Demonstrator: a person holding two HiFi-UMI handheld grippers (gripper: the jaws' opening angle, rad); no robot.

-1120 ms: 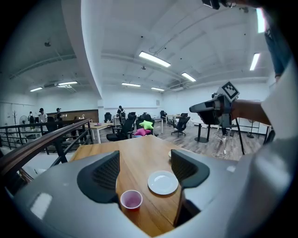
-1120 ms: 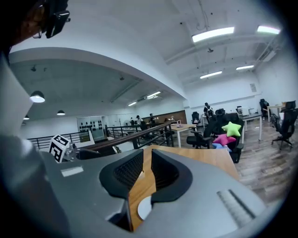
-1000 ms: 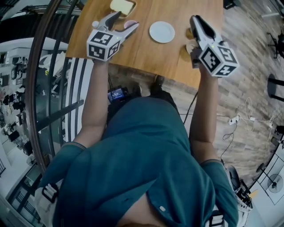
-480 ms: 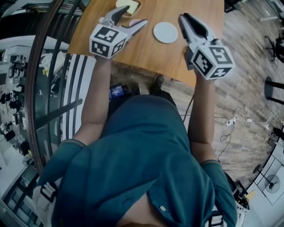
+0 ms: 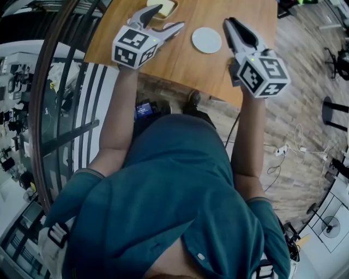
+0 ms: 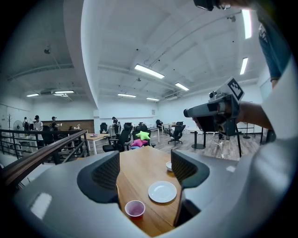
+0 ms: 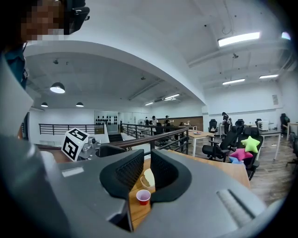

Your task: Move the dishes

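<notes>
On the wooden table (image 5: pixel 185 60) lies a white plate (image 5: pixel 206 40) (image 6: pixel 162 191). A pink cup (image 6: pixel 135 209) (image 7: pixel 143 196) stands near it, with a small white bowl (image 6: pixel 169 165) farther back. A cream dish (image 5: pixel 162 8) (image 7: pixel 148 177) lies at the table's far left. My left gripper (image 5: pixel 168 16) (image 6: pixel 145 169) hangs above the table's left part, open wide and empty. My right gripper (image 5: pixel 229 23) (image 7: pixel 146 162) hovers just right of the plate. Only a narrow gap shows between its jaws, and nothing is in it.
A curved metal railing (image 5: pixel 49 109) runs along the left of the table. The table's near edge (image 5: pixel 163 79) is close to the person's body. Cables and a power strip (image 5: pixel 286 148) lie on the wood floor at right. Office chairs (image 6: pixel 122 137) stand beyond the table's far end.
The right gripper has shifted left, closer to the white plate. The left gripper has risen slightly over the table. Neither pair of jaws has visibly changed its opening.
</notes>
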